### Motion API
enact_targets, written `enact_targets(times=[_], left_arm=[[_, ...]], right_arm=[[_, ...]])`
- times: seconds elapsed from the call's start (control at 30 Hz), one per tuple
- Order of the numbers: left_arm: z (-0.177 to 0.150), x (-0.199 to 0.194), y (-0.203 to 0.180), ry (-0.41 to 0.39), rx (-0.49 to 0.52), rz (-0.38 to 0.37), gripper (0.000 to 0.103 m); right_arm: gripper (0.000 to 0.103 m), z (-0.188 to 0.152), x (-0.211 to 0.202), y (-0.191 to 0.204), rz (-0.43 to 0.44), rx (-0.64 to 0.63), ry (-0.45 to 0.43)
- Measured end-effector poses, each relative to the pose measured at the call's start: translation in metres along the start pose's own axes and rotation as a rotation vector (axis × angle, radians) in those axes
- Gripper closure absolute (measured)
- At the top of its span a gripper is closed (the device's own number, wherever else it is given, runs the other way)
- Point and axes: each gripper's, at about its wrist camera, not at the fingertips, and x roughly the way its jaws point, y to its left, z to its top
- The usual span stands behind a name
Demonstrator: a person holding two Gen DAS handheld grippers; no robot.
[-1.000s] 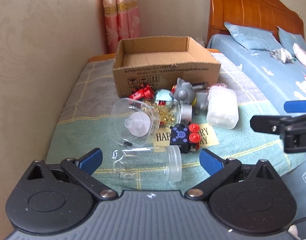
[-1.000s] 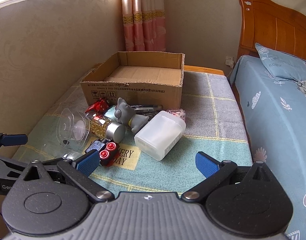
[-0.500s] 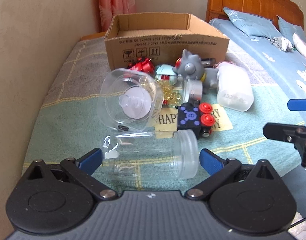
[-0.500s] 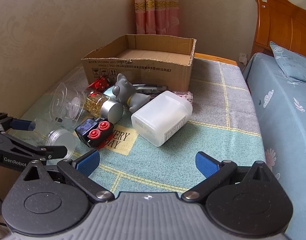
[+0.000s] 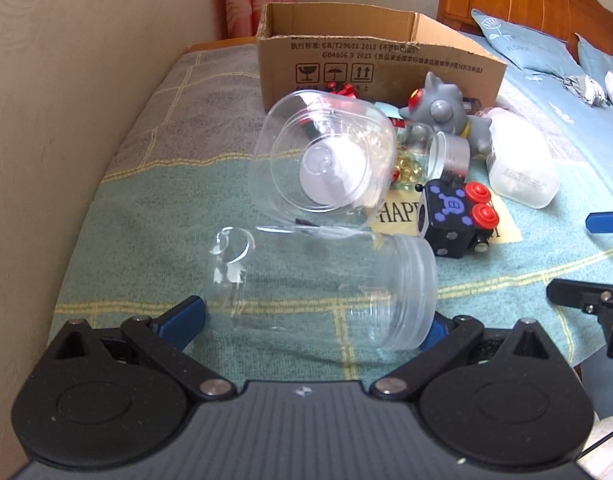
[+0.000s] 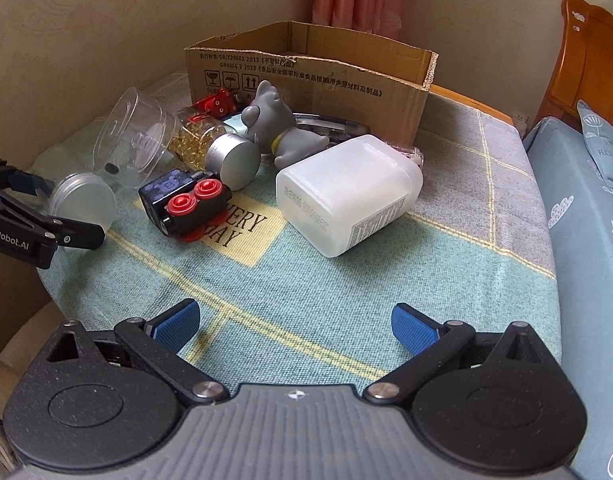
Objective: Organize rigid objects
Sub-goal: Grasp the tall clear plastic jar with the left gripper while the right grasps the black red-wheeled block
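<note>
At the bottom of the left wrist frame, the left gripper [image 5: 314, 322] had its jaws spread wide around a clear jar [image 5: 322, 288] lying on its side on the checked cloth [image 5: 146, 216], the blue pads flanking it. Above it lay a second clear container [image 5: 322, 160], a black toy [image 5: 454, 220], a grey figurine [image 5: 442, 112] and a white bottle [image 5: 518, 160], before the cardboard box [image 5: 370, 64]. The right gripper [image 6: 298, 326] hovered wide open over bare cloth, holding nothing.

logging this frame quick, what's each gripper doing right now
Left gripper: open, its fingers on either side of the clear jar lying on its side, not yet closed on it.
Right gripper: open, holding nothing, above the blanket.
</note>
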Motion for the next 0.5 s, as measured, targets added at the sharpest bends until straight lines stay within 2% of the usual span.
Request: enact_targets(times=[0.1, 0.3, 0.4, 0.5], left_arm=[[0.0036, 0.0015, 0.001, 0.018, -0.001, -0.001, 0.0], [0.0025, 0.001, 0.0015, 0.0, -0.013, 0.01, 0.0], [0.0045, 0.0015, 0.001, -0.005, -0.016, 0.013, 0.001], [0.0046, 0.0015, 0.0026, -0.016, -0.009, 0.006, 0.001]], right_arm=[[0.0, -0.0018, 0.0041, 0.0014, 0.018, -0.014, 0.001], [0.0, -0.0071, 0.0048, 0.0015, 0.06, -0.032, -0.033], [0.0, -0.0088, 0.0037, 0.0018, 0.058, -0.031, -0.045], [0.0, -0.0057, 0.0034, 0.0071, 0.046, -0.025, -0.023]])
